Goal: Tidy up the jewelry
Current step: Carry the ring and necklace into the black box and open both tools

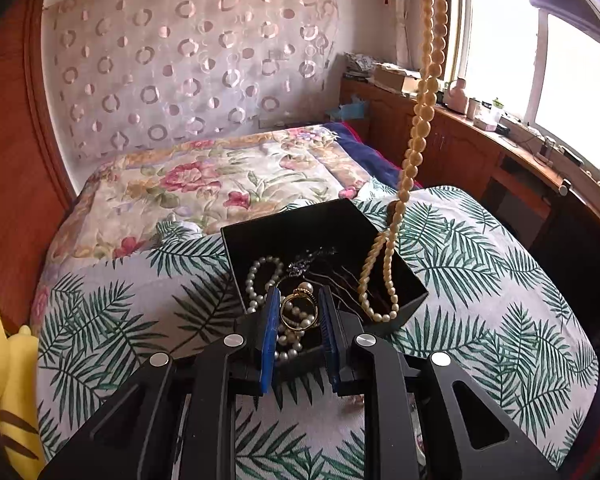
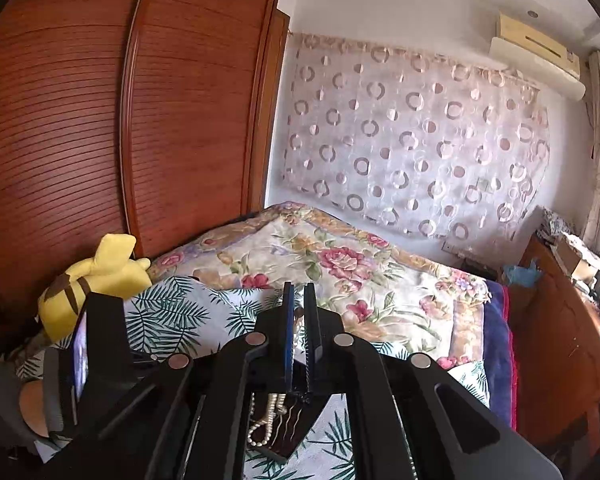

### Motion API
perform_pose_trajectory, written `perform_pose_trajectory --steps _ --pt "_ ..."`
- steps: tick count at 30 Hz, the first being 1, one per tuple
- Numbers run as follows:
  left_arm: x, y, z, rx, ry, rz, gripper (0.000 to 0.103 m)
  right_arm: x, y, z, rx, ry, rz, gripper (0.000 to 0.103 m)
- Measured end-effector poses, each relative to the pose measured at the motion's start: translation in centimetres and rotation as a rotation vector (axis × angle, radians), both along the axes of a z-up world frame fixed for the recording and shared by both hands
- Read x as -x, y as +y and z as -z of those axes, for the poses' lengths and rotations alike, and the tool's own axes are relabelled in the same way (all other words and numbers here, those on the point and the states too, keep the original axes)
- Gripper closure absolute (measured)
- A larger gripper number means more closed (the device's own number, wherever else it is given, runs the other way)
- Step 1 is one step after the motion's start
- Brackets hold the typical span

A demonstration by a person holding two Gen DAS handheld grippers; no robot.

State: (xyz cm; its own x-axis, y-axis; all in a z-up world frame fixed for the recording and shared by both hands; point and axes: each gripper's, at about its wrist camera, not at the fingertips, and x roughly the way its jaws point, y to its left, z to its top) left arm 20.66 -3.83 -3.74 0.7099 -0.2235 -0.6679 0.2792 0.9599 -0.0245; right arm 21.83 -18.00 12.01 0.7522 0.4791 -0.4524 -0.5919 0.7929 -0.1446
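A black jewelry box (image 1: 300, 224) sits open on the leaf-print bedcover. In it lie a white pearl bracelet (image 1: 260, 276), a dark sparkly piece (image 1: 304, 264), and a gold ring with pearls (image 1: 298, 312). My left gripper (image 1: 298, 304) is open, its blue pads on either side of the gold ring at the box's near edge. A long cream bead necklace (image 1: 420, 120) hangs from the top of the left view, its lower loop (image 1: 380, 280) resting in the box. My right gripper (image 2: 299, 300) is high above the box, jaws nearly shut on the necklace (image 2: 299, 320), which dangles below (image 2: 268, 420).
The bed has a floral quilt (image 1: 220, 184) behind the leaf-print cover (image 1: 480, 300). A yellow plush toy (image 2: 96, 276) lies at the left by the wooden wardrobe (image 2: 140, 120). A wooden sideboard (image 1: 460, 144) with small items runs under the window on the right.
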Motion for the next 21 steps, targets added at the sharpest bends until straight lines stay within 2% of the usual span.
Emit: perform_pose_trajectory --steps 6,13,15,19,21 --pt "-1.3 -0.1 0.7 0.019 0.019 -0.001 0.084 -0.9 0.0 2.3 0.026 0.054 0.012 0.097" --pt "-2.0 0.4 1.6 0.042 0.036 -0.024 0.083 -2.2 0.5 7.9 0.058 0.196 -0.002 0.097" --pt "-1.8 0.4 1.7 0.042 0.033 -0.026 0.072 -2.4 0.7 9.7 0.074 0.236 -0.003 0.097" --pt "-1.2 0.7 1.5 0.035 0.019 -0.028 0.065 -2.9 0.8 12.1 0.059 0.307 0.002 0.097" --pt "-0.6 0.9 1.3 0.036 0.010 -0.031 0.057 -2.8 0.8 12.6 0.051 0.322 -0.001 0.097"
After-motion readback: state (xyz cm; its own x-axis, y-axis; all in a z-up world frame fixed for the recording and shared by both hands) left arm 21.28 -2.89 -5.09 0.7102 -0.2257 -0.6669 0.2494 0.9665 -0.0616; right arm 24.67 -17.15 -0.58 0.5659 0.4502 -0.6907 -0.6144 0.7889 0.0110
